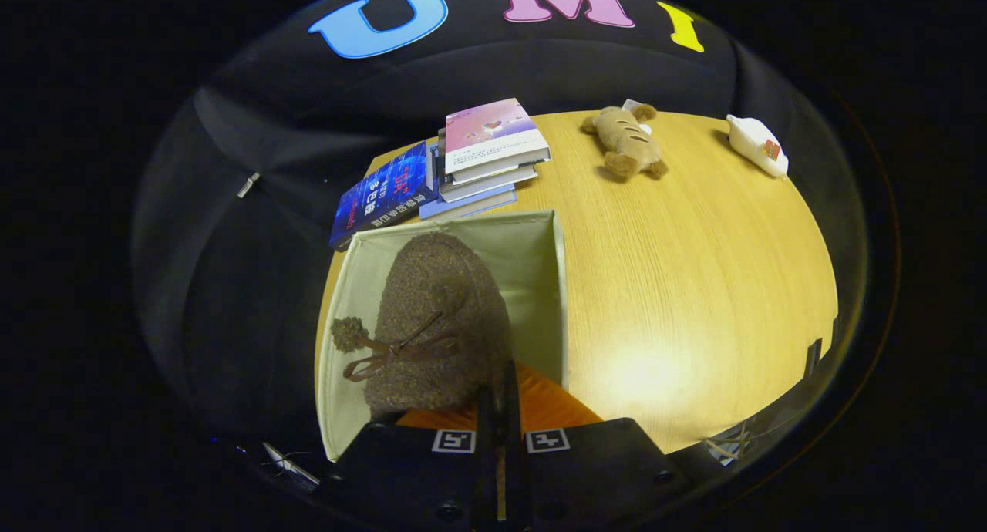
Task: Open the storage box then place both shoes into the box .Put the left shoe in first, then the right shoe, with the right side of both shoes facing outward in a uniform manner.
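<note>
- The booth wall [231, 247] hung dark on the far left, beside the edge of the wooden table [694, 285].
- A blue book [382, 196] lay flat at the table's back-left corner, touching a short stack of books [486, 154]; both sat just behind the box, probably parked there as clutter, out of the working path.
- The storage box [532, 254] stood open at the table's left edge, its pale lining showing and its mouth turned up toward the gripper, which made it ready to receive shoes.
- A fuzzy brown shoe [436, 316] with a ribbon bow and a pompom hung over the box's mouth, or partly inside it; whether it touched the lining could not be told. Its toe pointed away from the gripper.
- The gripper [501, 409] held that shoe by its heel end: the fingers were pressed nearly together, clenched on the shoe's rim, with an orange insole [540, 409] showing right at the tips. So the shoe sat directly ahead of the fingers, hanging from them.
- Judging by the box holding nothing else, this looked like the first, left shoe going in; the second shoe was out of sight.
- Farther right, well apart from the box, a stuffed toy [626, 140] and a white object [759, 146] lay at the table's back edge.
</note>
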### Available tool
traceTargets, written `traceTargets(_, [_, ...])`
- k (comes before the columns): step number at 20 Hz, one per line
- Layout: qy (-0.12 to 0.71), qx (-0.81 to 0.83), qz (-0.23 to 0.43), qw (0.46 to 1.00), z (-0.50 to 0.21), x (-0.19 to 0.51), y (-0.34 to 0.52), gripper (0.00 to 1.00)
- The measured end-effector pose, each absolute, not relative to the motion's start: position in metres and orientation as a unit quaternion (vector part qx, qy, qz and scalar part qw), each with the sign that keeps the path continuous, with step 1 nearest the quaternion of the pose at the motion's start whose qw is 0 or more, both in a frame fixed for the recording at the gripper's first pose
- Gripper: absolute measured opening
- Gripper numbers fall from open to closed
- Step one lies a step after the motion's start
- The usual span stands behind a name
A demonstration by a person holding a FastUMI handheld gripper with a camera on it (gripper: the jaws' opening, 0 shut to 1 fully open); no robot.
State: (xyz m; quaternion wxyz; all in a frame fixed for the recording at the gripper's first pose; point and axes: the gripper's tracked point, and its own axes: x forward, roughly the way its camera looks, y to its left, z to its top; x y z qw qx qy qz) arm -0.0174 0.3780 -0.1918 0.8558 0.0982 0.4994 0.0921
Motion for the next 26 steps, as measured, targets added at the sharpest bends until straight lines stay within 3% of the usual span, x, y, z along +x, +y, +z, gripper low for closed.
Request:
traceTargets(3, [0.494,0.094,0.093,0.860,-0.193,-0.019,0.383,0.16])
traceTargets(4, [0.493,0.095,0.094,0.860,-0.191,-0.020,0.384,0.24])
traceTargets(7, [0.476,0.101,0.106,0.867,-0.175,-0.020,0.386,0.36])
traceTargets(10, [0.452,0.101,0.128,0.877,-0.151,-0.026,0.380,0.71])
traceTargets(14, [0.409,0.096,0.140,0.897,-0.123,-0.025,0.346,1.00])
traceTargets(26, [0.300,0.053,0.143,0.942,-0.063,0.009,0.181,0.99])
